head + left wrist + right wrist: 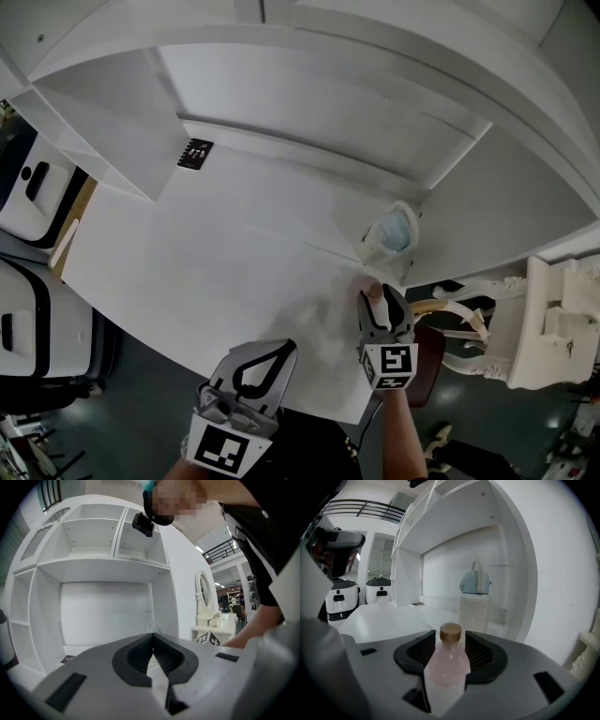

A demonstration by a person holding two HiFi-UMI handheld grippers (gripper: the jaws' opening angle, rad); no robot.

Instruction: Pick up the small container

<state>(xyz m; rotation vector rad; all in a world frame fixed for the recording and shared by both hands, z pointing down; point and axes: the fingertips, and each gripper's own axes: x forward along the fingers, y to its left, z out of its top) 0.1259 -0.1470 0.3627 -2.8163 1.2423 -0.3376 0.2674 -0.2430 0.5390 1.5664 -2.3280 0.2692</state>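
Note:
A small pink bottle [449, 665] with a brown cap stands upright on the white desk [216, 253] near its front right corner. My right gripper [450, 641] is open, its jaws either side of the bottle, with a narrow gap showing beside the cap. From above, the right gripper [380, 302] points at the bottle [374, 292]. A larger white jug with a pale blue lid [474, 597] stands behind it against the alcove wall. My left gripper [272, 361] is shut and holds nothing, hovering at the desk's front edge, with its closed jaws [153, 641] facing the shelves.
A black tag [194, 153] lies at the desk's back left. The alcove's side wall [497, 197] rises close to the right of the jug. White machines [28, 197] stand left of the desk; ornate white furniture [553, 328] and a brown seat [428, 361] stand to the right.

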